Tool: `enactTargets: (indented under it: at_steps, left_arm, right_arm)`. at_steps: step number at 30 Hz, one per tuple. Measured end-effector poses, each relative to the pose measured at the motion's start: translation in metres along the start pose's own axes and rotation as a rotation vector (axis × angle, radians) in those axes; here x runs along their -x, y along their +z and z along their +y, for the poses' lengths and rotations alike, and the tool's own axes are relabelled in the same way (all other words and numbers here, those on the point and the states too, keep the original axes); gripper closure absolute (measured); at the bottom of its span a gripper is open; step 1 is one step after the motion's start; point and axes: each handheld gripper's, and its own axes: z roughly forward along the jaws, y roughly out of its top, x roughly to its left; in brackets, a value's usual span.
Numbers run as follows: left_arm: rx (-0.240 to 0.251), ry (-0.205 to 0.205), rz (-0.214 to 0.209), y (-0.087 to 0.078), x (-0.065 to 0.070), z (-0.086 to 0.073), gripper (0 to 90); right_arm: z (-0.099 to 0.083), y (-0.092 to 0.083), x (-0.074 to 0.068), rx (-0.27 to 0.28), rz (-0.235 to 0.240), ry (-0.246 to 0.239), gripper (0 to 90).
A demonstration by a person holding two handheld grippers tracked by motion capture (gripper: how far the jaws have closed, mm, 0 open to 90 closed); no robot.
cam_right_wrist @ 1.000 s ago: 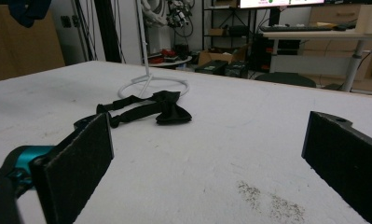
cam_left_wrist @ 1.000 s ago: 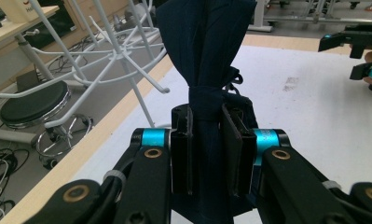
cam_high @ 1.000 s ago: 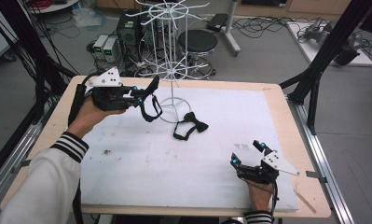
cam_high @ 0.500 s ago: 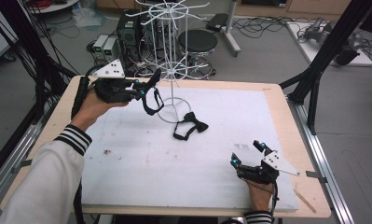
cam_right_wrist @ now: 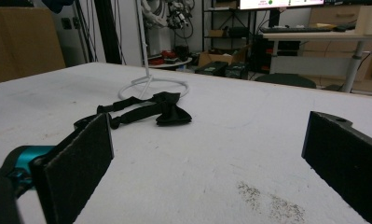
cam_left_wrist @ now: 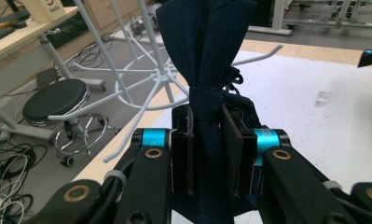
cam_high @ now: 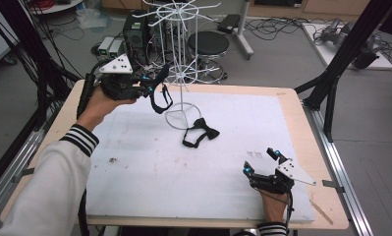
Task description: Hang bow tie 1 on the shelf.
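My left gripper (cam_high: 149,84) is raised at the table's far left, shut on a dark navy bow tie (cam_high: 161,74) whose strap loop hangs below it. In the left gripper view the pads pinch the tie's knot (cam_left_wrist: 207,42), with the bow standing up in front of the white wire rack (cam_left_wrist: 155,77). The rack (cam_high: 183,49) stands on a ring base just right of that gripper. A second, black bow tie (cam_high: 201,132) (cam_right_wrist: 165,109) lies flat on the white mat near the rack's base. My right gripper (cam_high: 260,161) (cam_right_wrist: 207,144) rests open on the mat at the near right, nothing between its pads.
A white mat (cam_high: 149,172) covers the wooden table (cam_high: 292,98). The rack's hooks (cam_left_wrist: 267,50) stick out in several directions at the height of the held tie. Black frame posts (cam_high: 341,64) stand at the far right, and a stool (cam_high: 210,44) and cables lie behind the table.
My left gripper has lifted the navy bow tie higher and a little closer to the rack's hooks. The right gripper and the black bow tie have stayed put.
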Motion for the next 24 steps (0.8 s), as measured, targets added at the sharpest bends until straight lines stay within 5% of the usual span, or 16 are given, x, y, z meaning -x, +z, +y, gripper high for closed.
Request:
enactTargets:
  at_steps: [24]
  left_arm:
    - [-0.032, -0.006, 0.073, 0.018, -0.003, 0.015, 73.3]
  right_arm:
    - [0.000, -0.001, 0.000, 0.006, 0.000, 0.005, 1.1]
